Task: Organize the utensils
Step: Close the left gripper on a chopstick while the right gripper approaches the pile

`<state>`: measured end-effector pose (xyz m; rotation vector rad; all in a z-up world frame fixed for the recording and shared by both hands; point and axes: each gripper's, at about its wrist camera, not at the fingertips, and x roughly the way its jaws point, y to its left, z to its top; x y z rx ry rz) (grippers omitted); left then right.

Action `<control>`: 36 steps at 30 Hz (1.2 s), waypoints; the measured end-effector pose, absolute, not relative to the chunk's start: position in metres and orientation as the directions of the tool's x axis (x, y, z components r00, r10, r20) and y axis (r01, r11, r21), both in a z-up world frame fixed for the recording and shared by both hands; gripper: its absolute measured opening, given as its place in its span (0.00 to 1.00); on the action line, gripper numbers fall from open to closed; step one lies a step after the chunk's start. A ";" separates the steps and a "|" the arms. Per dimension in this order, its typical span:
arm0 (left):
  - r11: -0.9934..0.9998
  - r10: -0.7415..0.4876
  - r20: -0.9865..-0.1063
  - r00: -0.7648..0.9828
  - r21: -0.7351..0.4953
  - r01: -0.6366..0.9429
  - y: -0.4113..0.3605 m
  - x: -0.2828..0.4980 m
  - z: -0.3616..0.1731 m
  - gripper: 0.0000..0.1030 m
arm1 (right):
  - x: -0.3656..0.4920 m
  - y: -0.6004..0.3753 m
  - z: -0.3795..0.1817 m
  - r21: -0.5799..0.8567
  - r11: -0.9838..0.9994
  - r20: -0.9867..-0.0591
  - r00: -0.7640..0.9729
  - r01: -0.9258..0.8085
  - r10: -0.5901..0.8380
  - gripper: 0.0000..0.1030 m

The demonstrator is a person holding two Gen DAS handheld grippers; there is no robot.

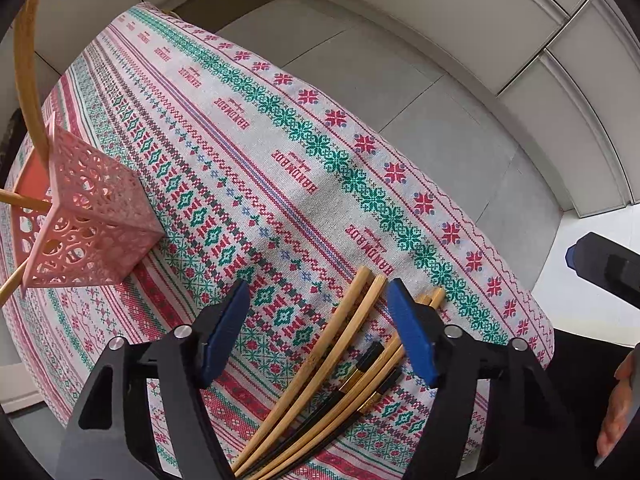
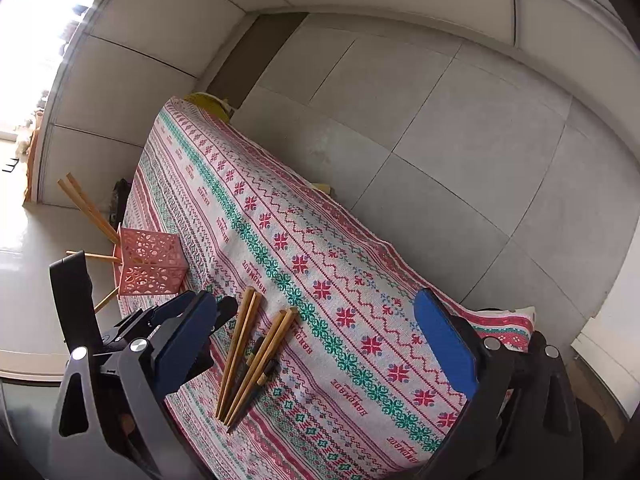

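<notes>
A few chopsticks (image 2: 86, 204) stand in the pink holder (image 2: 150, 266); we hover our left claw (image 1: 320, 328), half-open and empty, over the pile (image 1: 344, 364) remaining on the table (image 1: 248, 140).

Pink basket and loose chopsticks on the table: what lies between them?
Only bare patterned tablecloth between the pink basket and chopsticks, clearest in the right wrist view.

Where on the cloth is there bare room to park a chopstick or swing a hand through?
Free: the wide stretch of cloth between the pink holder and the far edge, and the strip beyond the chopstick pile. Crowded: the near end, where the left gripper straddles the pile, and around the holder, whose sticks splay outward.
</notes>
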<state>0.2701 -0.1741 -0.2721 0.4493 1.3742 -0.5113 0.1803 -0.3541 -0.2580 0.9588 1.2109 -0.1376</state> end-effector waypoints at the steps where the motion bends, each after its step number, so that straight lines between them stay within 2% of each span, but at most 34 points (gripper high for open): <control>1: 0.808 -0.081 -0.990 0.111 0.000 0.589 -0.175 0.272 -0.275 0.60 | 0.179 -0.356 -0.258 0.550 0.617 -0.835 0.395 0.564 0.384 0.93; 9: 0.792 -0.070 -0.994 0.084 -0.004 0.611 -0.175 0.271 -0.284 0.48 | 0.180 -0.358 -0.259 0.559 0.608 -0.829 0.396 0.563 0.395 0.93; 11: 0.787 -0.064 -0.995 0.072 -0.006 0.617 -0.175 0.271 -0.286 0.40 | 0.180 -0.357 -0.259 0.563 0.609 -0.826 0.399 0.559 0.398 0.93; 13: 0.785 -0.064 -0.996 0.067 -0.009 0.619 -0.174 0.272 -0.289 0.38 | 0.180 -0.356 -0.258 0.563 0.610 -0.826 0.400 0.557 0.397 0.93; 16: 0.783 -0.072 -0.997 0.040 -0.032 0.621 -0.163 0.275 -0.300 0.29 | 0.180 -0.355 -0.258 0.563 0.612 -0.826 0.399 0.556 0.398 0.93; 24: 0.743 -0.065 -0.995 0.079 0.004 0.669 -0.160 0.267 -0.308 0.28 | 0.185 -0.348 -0.257 0.576 0.618 -0.817 0.400 0.535 0.415 0.93; 25: 0.743 -0.071 -0.994 0.082 0.003 0.670 -0.160 0.266 -0.309 0.26 | 0.186 -0.346 -0.256 0.578 0.624 -0.816 0.400 0.526 0.417 0.93; 28: 0.755 -0.094 -0.990 0.108 0.000 0.656 -0.155 0.262 -0.310 0.11 | 0.192 -0.335 -0.253 0.586 0.638 -0.809 0.398 0.499 0.433 0.93; 32: 0.756 -0.073 -0.988 0.138 0.036 0.654 -0.139 0.250 -0.307 0.10 | 0.203 -0.316 -0.253 0.603 0.645 -0.798 0.379 0.469 0.469 0.93; 36: 0.784 -0.102 -0.978 0.180 0.033 0.620 -0.113 0.234 -0.284 0.09 | 0.215 -0.295 -0.256 0.609 0.647 -0.793 0.347 0.458 0.501 0.93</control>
